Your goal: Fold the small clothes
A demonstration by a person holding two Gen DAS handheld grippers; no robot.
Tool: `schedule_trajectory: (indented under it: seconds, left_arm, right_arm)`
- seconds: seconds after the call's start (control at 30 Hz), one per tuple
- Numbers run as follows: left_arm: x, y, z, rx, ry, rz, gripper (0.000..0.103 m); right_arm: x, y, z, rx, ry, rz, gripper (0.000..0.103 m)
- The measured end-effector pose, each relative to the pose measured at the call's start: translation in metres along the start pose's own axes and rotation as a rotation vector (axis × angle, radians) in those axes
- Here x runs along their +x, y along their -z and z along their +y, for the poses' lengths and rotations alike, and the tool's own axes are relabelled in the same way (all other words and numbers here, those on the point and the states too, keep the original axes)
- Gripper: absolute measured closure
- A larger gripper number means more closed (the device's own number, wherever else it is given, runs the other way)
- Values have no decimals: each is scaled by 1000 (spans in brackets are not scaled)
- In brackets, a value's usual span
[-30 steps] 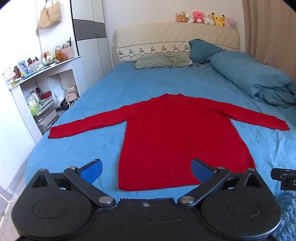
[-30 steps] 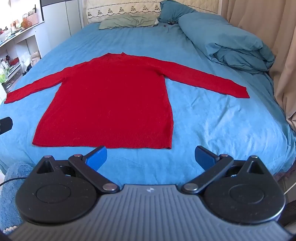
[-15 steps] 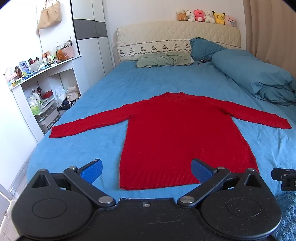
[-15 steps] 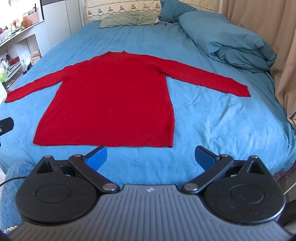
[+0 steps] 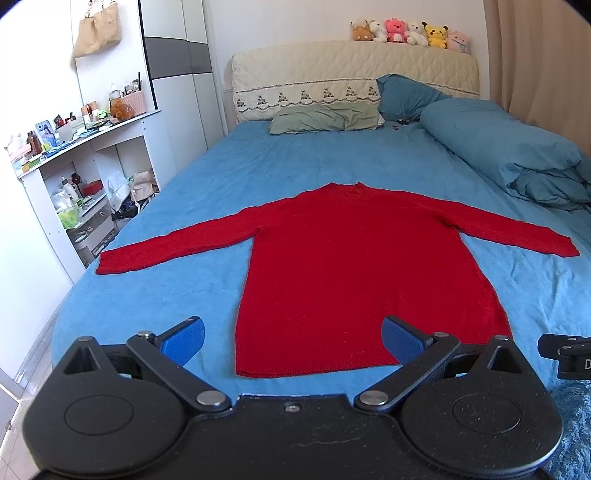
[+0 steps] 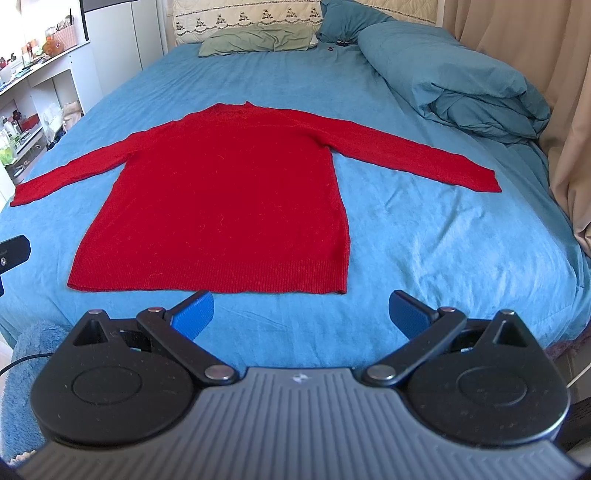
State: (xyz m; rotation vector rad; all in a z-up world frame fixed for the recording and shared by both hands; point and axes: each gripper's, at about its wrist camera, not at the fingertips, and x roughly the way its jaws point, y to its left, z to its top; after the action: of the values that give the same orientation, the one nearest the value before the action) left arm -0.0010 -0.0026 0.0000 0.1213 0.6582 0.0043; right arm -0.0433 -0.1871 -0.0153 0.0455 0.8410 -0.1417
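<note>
Two grippers were seen, each spread wide with nothing held between its blue pads: the left gripper (image 5: 293, 338) was poised at the foot of the bed, its span overlapping the left part of the hem, and the right gripper (image 6: 302, 310) was held just short of the hem's right half, over bare sheet. One red sweater (image 6: 221, 206) was laid flat on the blue bed sheet (image 6: 424, 240), hem nearest the grippers, collar toward the headboard, both sleeves stretched outward. The left cuff (image 5: 110, 262) was found close to the bed's left edge, while open sheet was left beyond the right cuff (image 6: 487, 181) and between hem and foot edge. One rolled blue duvet (image 6: 461, 81) was piled along the far right side, well apart from the sweater. One green pillow (image 5: 325, 118) and six plush toys (image 5: 408, 31) were counted at the headboard. Compared with half a second before, the sweater was unmoved, and both grippers were shifted only slightly.
</note>
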Motion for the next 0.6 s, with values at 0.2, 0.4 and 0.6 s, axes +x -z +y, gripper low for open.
schedule_trajectory:
  seconds: [0.2, 0.4, 0.6]
  left_arm:
    - [0, 0, 0, 2, -1, -1, 0]
    - [1, 1, -1, 4, 0, 1, 0]
    - [1, 0, -1, 3, 0, 1, 0]
  right_arm:
    - [0, 0, 1, -4, -3, 1, 0]
    - [1, 1, 2, -2, -8, 0, 0]
    - [1, 1, 3, -1, -7, 1, 0]
